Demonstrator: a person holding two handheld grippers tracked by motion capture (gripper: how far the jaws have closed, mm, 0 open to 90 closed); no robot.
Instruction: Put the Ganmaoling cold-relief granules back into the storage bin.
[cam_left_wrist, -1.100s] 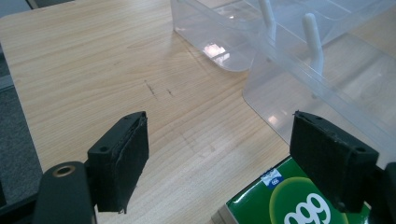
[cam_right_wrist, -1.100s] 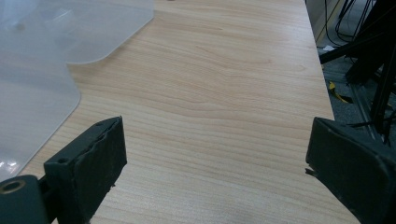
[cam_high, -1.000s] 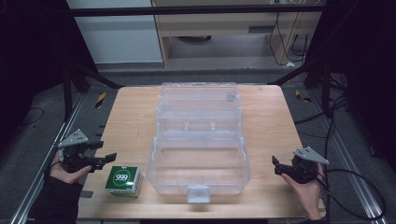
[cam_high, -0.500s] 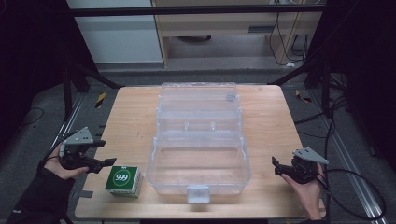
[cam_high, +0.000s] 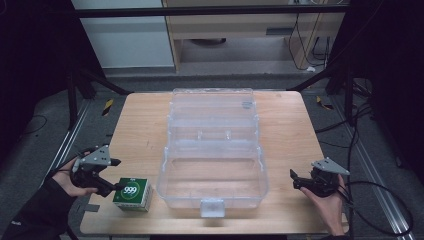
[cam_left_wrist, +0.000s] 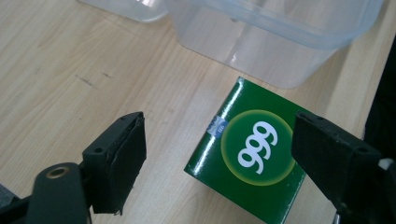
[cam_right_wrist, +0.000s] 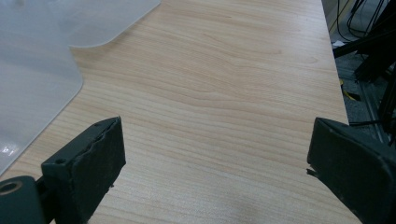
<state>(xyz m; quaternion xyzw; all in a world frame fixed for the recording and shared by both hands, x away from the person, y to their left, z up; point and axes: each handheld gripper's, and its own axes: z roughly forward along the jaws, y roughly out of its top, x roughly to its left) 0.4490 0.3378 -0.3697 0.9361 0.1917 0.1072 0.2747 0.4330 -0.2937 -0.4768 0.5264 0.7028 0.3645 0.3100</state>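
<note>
Your left tool (cam_high: 116, 175) released, jaws just opening, astride green box (cam_high: 132, 194) at table's (cam_high: 145, 130) near left; your right tool (cam_high: 296, 179) released, near right, beside clear case (cam_high: 212, 150).

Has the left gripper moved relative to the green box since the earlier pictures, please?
Yes. The left gripper has drawn back a little toward the table's left edge, away from the clear bin, and sits beside the green box, jaws just opening.

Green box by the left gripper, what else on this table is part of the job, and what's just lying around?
Part of the job:
- green box, on the table
- left gripper, jaws just opening, box between them, unpressed
- clear bin, open, empty

Lying about:
- yellow-black piece on the floor
- cables beside the table
</note>
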